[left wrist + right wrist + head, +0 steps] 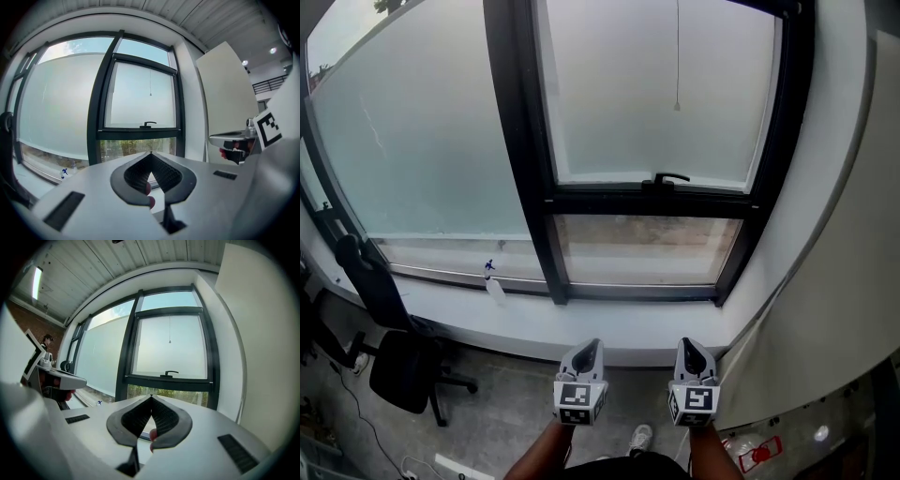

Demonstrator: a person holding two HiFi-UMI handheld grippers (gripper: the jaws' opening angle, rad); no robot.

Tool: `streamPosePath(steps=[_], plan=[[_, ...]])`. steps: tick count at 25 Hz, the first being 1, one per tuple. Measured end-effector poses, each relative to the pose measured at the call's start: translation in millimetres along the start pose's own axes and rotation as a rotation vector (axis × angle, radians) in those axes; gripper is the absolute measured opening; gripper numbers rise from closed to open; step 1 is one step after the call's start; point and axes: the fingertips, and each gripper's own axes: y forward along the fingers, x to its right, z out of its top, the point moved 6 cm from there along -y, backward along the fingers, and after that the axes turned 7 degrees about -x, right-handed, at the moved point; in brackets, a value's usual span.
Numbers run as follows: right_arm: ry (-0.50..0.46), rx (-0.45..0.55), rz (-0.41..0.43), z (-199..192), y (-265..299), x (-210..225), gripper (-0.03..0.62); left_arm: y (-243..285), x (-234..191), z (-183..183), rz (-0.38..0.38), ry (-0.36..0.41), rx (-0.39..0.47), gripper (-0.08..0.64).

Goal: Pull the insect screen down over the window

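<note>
A black-framed window [652, 202] faces me, with a pale pane above and a clear strip below. A thin pull cord ending in a small bead [678, 106] hangs in front of the upper pane; the cord [150, 95] also shows in the left gripper view and the same cord [169, 341] in the right one. A black handle [670, 177] sits on the crossbar. My left gripper [589, 349] and right gripper [688, 347] are side by side short of the sill, well below the cord. The left gripper [150, 153] and right gripper [151, 396] are both shut on nothing.
A spray bottle [493, 281] stands on the white sill [609, 328]. A black office chair [401, 367] is at the lower left. A white wall panel [830, 309] closes the right side. A large pane with a lowered pale blind [422, 141] lies to the left.
</note>
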Motion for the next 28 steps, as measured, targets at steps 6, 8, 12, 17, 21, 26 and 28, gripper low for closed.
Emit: streamPosePath(steps=[6, 8, 12, 17, 21, 26, 28], plan=[[-0.022, 0.017, 0.037, 16.8, 47.7, 30.7, 0.005, 53.9, -1.6, 9.7, 0.014, 0.025, 0.004, 0.003], [-0.029, 0.022, 0.050, 20.3, 60.5, 41.3, 0.005, 68.7, 1.5, 15.1, 0.019, 0.023, 0.003, 0.003], [-0.027, 0.017, 0.061, 20.8, 82.5, 60.6, 0.005, 95.4, 7.9, 23.3, 0.027, 0.022, -0.001, 0.003], [-0.009, 0.005, 0.075, 19.2, 105.8, 82.2, 0.005, 124.2, 14.0, 33.0, 0.043, 0.046, -0.021, 0.003], [0.001, 0.008, 0.078, 18.5, 119.5, 97.4, 0.005, 138.9, 20.8, 44.4, 0.063, 0.026, -0.025, 0.003], [-0.035, 0.019, 0.085, 20.9, 131.2, 109.1, 0.005, 151.2, 23.5, 47.7, 0.096, 0.039, -0.043, 0.003], [-0.023, 0.016, 0.085, 20.1, 134.8, 114.0, 0.005, 156.7, 24.8, 48.6, 0.092, 0.029, -0.045, 0.003]])
